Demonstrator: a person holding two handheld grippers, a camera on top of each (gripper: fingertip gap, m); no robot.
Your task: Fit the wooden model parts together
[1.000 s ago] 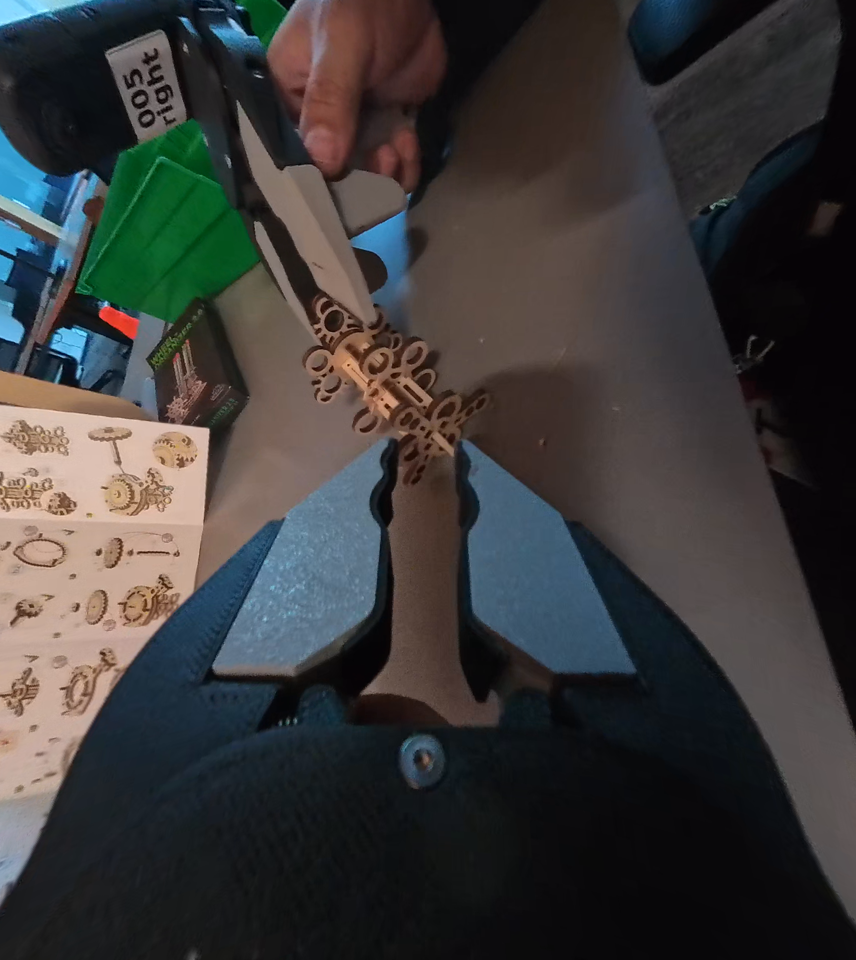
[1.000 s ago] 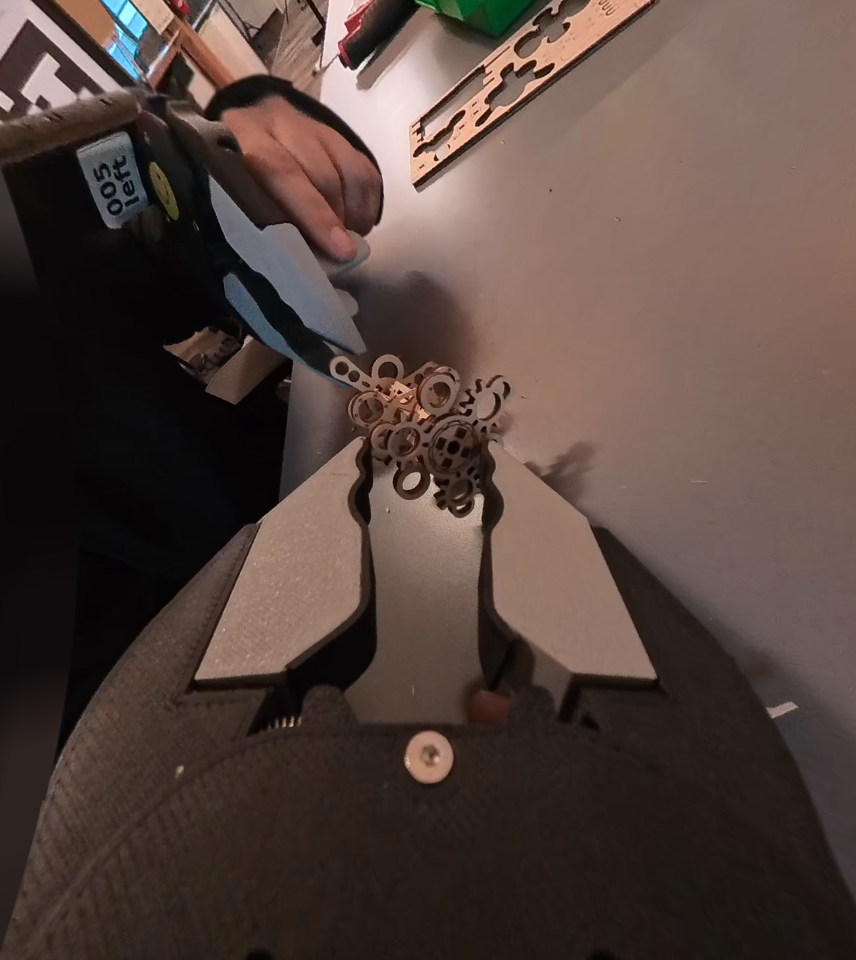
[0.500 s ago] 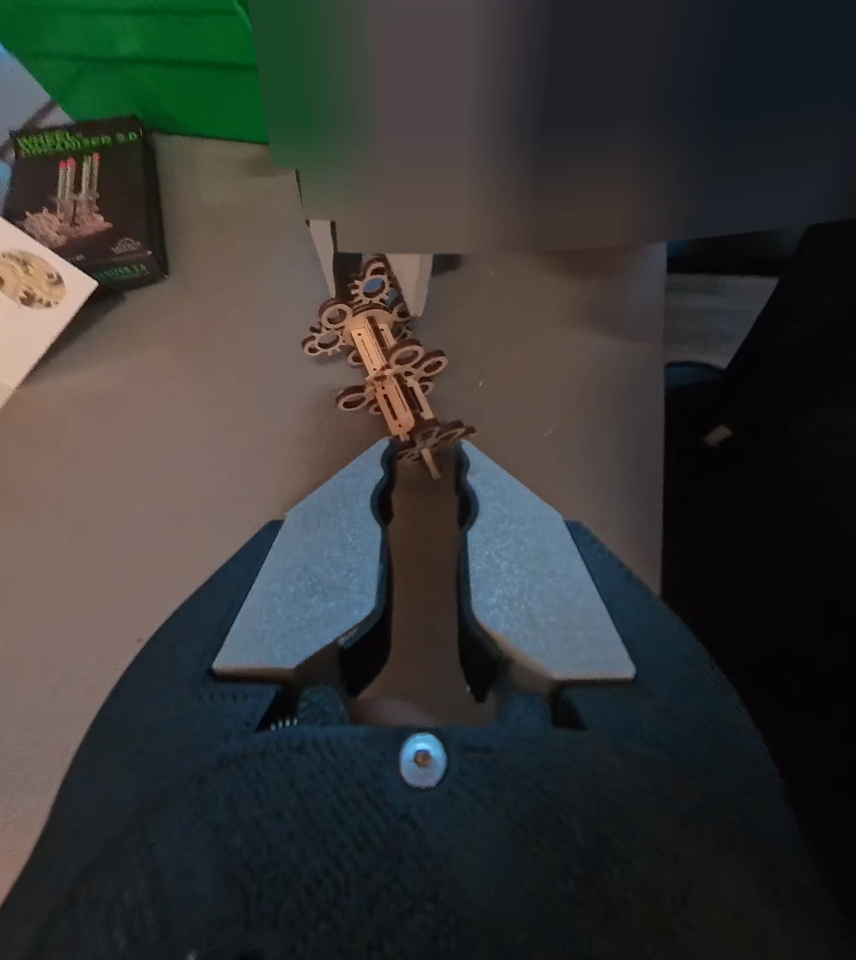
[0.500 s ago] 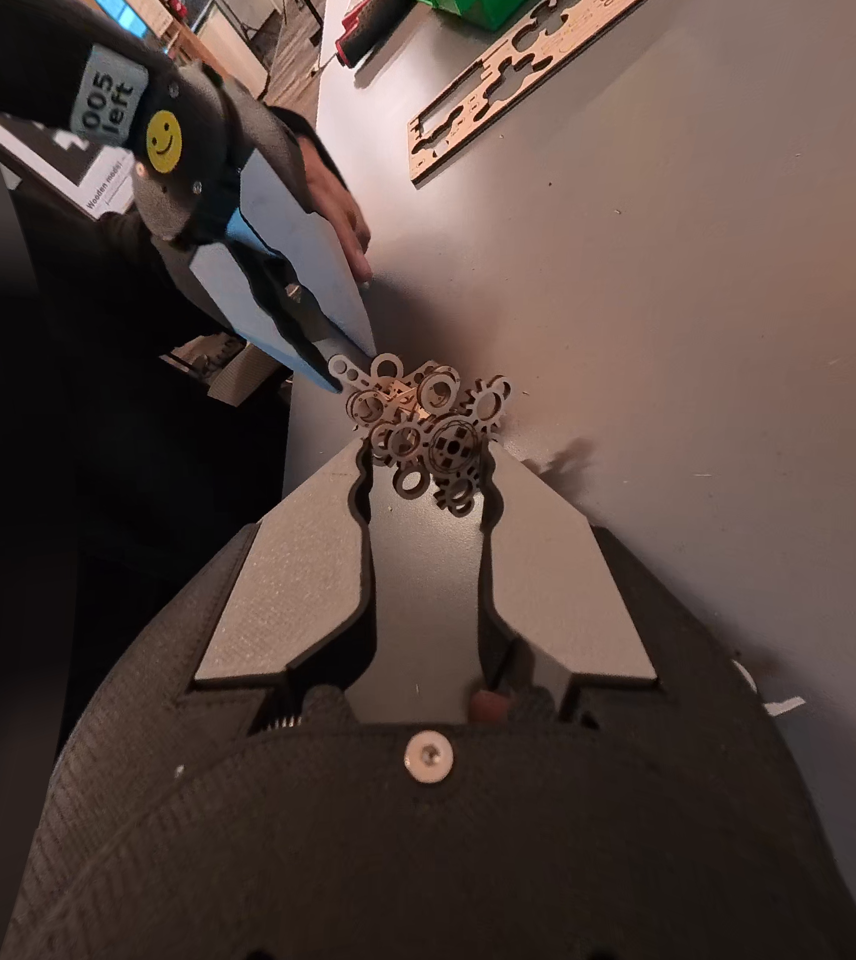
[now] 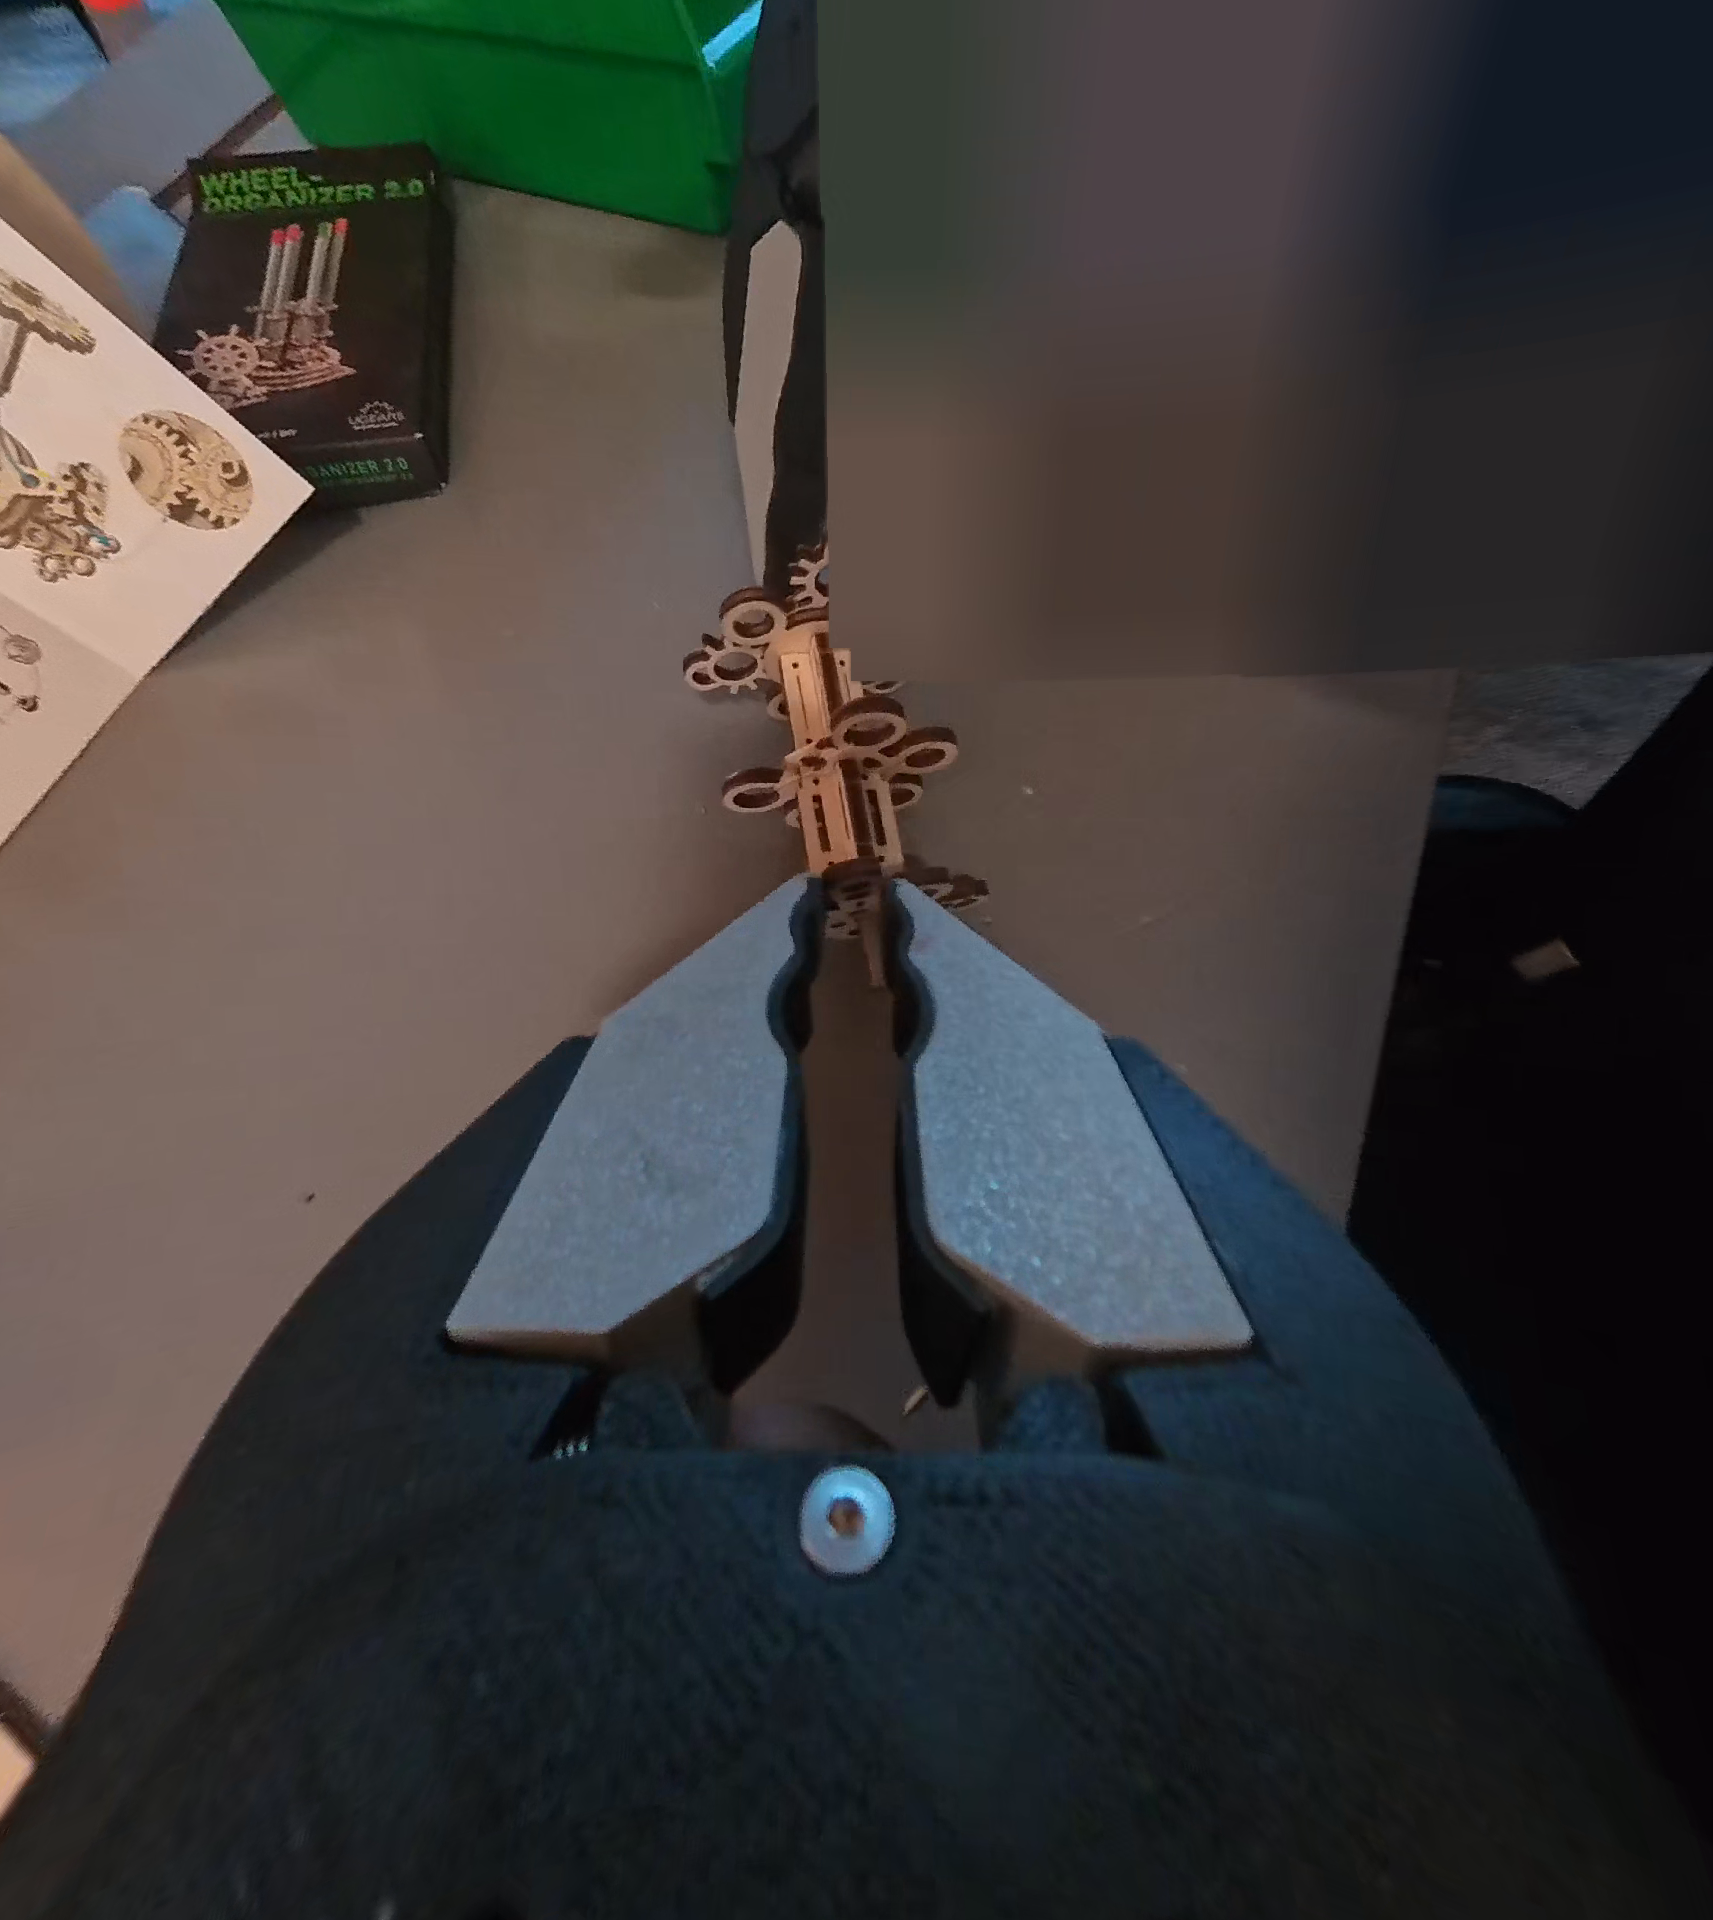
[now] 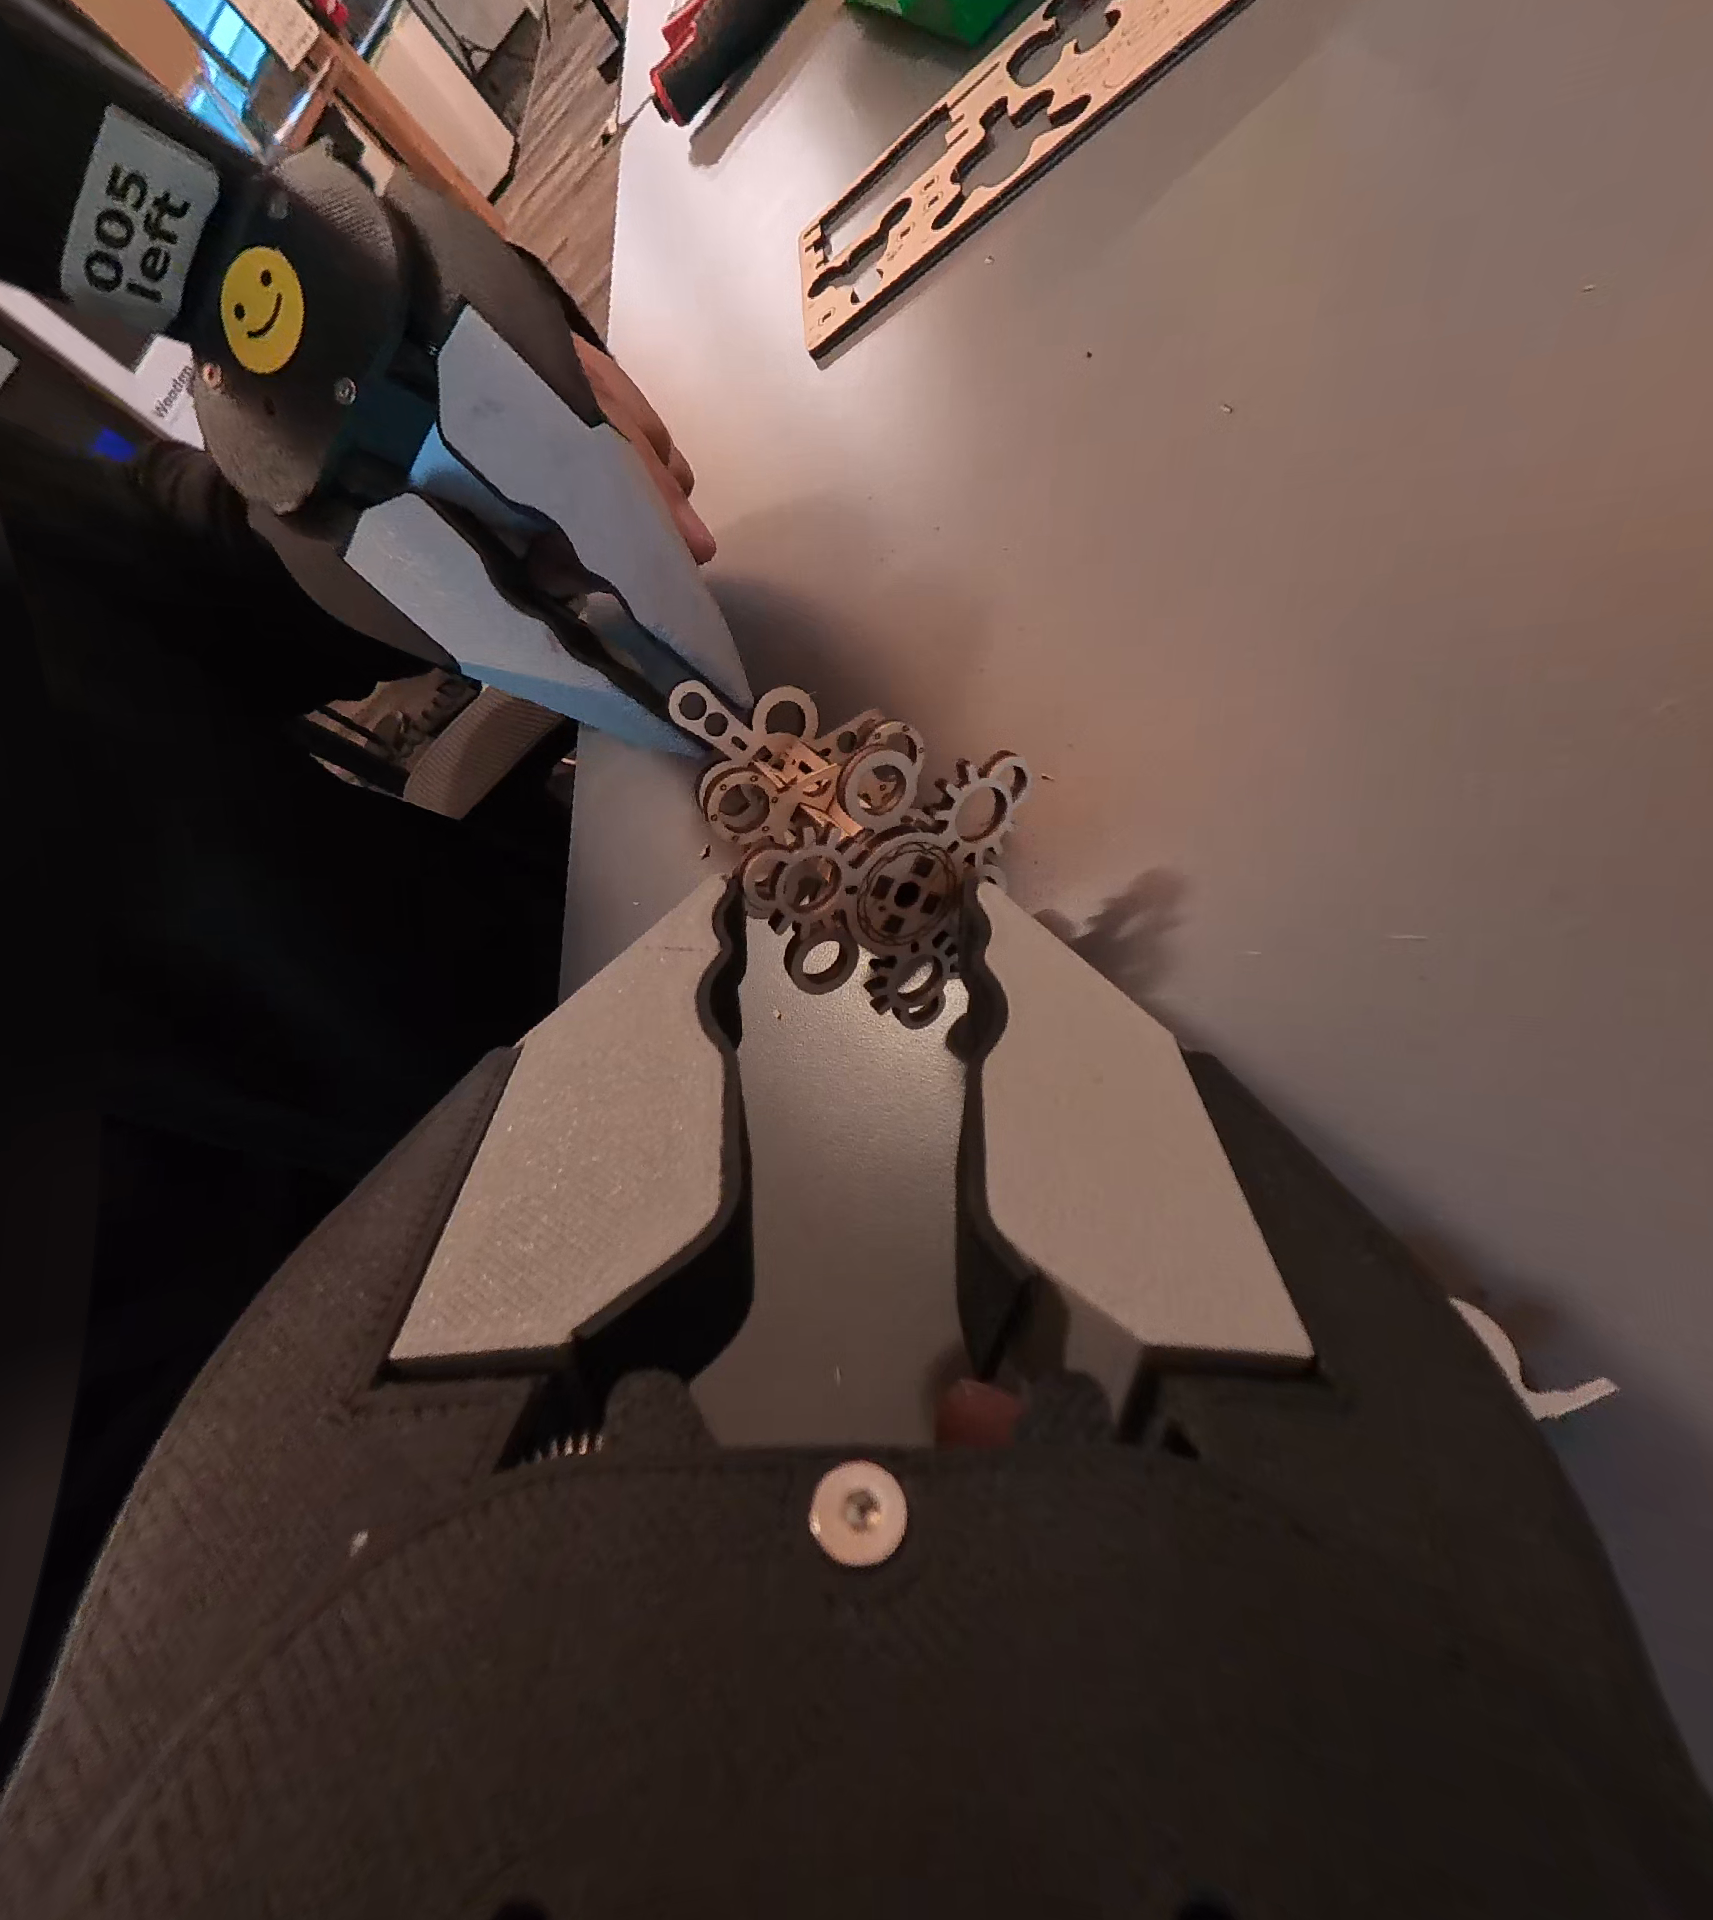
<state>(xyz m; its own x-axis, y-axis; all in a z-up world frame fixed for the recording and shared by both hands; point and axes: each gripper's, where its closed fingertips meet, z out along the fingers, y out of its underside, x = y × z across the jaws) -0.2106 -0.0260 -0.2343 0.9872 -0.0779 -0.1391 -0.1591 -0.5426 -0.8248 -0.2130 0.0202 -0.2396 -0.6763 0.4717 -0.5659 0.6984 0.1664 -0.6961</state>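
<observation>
Wooden model is held off the table near its edge, long axis running straight from left gripper to right gripper. Both are clamped on opposite ends: left pinches the thin end tab, right grips the gear cluster. Any push-fit goes along that axis.
</observation>
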